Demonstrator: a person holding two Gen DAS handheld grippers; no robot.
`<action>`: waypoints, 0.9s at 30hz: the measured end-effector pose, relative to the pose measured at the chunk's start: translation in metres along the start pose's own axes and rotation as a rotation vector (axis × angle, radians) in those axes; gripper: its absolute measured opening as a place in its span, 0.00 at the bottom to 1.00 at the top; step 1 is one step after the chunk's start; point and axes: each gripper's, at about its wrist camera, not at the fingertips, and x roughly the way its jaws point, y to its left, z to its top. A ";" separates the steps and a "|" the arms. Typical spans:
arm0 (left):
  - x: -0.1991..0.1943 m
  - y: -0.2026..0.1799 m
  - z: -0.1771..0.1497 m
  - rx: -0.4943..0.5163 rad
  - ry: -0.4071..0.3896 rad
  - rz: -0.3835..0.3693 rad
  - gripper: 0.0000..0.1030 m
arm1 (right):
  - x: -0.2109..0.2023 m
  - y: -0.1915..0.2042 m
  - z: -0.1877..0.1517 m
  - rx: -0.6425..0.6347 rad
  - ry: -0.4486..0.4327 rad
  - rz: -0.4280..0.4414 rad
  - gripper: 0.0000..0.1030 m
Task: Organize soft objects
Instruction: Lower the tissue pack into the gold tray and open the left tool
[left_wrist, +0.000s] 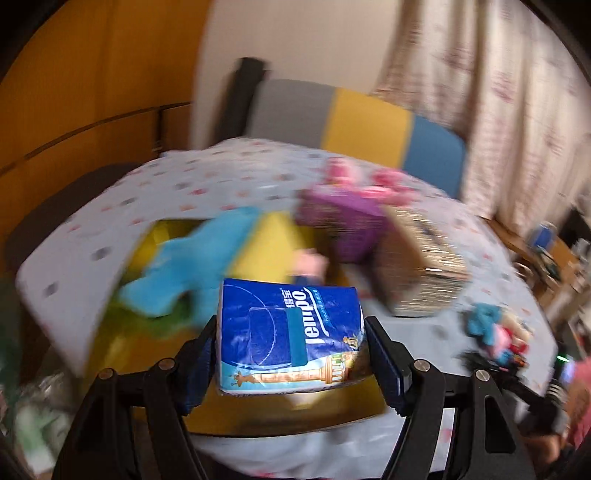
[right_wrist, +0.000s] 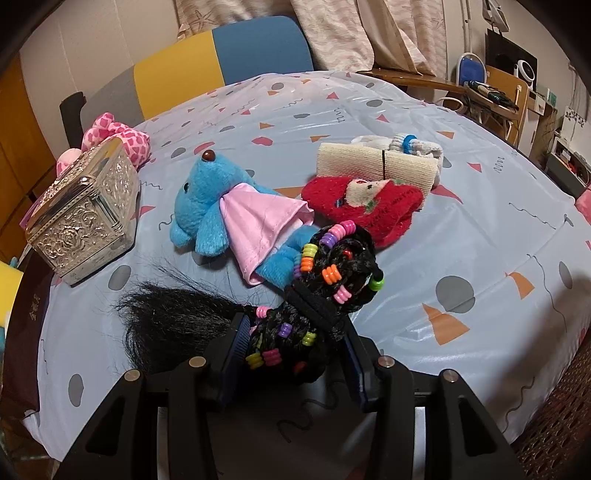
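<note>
Gripping the tissue pack (left_wrist: 290, 338) across its soft sides, the left gripper (left_wrist: 290, 350) carries it above a yellow box (left_wrist: 266, 236); light, it dents easily. The right gripper (right_wrist: 295, 343) pinches a limp, beaded black braid (right_wrist: 325, 273) resting on the bench (right_wrist: 461, 229).

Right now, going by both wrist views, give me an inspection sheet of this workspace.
Surface: table under patterned blue cloth.
Job's things: tissue pack; beaded black braid; blue plush; red sock; yellow box holding a blue towel.
Clutter: silver box.
Grippers: left claw shut on the tissue pack; right claw shut on the braid.
Cables: nothing seen on the table.
Surroundings: chair, curtains.
</note>
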 end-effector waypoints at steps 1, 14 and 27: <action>0.000 0.012 -0.001 -0.018 0.003 0.031 0.72 | 0.000 0.000 0.000 -0.001 0.002 0.001 0.46; 0.041 0.120 -0.024 -0.141 0.098 0.313 0.90 | 0.001 0.003 0.002 -0.031 0.025 -0.010 0.46; 0.018 0.118 -0.018 -0.168 0.013 0.320 0.92 | -0.022 0.011 0.007 -0.036 -0.007 0.030 0.40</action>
